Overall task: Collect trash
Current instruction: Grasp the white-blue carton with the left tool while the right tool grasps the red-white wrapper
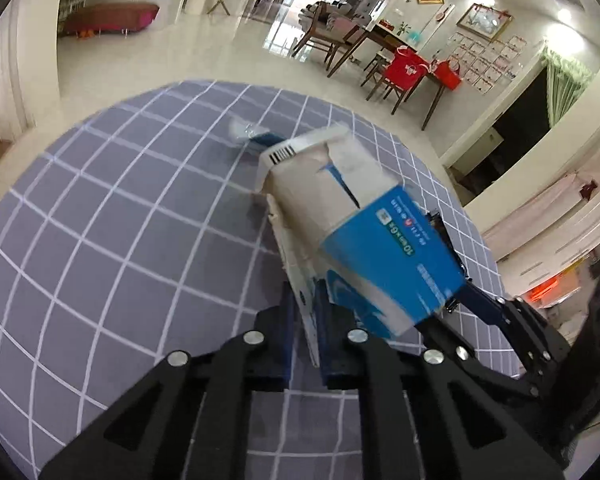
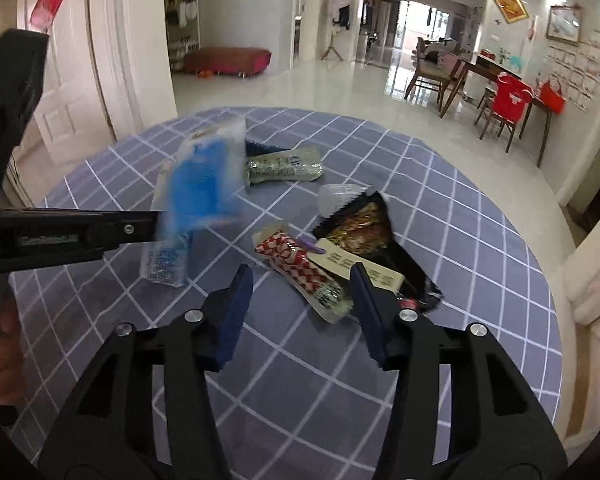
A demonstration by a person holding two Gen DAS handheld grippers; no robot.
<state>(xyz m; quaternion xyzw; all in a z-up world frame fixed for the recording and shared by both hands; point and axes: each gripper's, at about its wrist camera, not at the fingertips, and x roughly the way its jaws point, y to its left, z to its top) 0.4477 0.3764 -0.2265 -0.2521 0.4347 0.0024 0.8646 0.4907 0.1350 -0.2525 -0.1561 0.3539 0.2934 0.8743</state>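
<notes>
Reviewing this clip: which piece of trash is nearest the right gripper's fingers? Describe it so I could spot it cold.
On the round table's grey-blue checked cloth, a cluster of wrappers lies near the middle. Just ahead of the open right gripper lies the red-and-white checkered wrapper, flat on the cloth. It alone has that checker pattern: the black snack bag lies behind it and the green-and-white packet farther back.

A matt grey-blue checked cloth [image 2: 440, 240] is seen covering the bench. The crushed blue-and-white box [image 1: 384, 248] looks like glossy printed cardboard. The black snack wrapper [image 2: 364, 220] appears shiny plastic film; the floor [image 2: 340, 84] is polished tile.
</notes>
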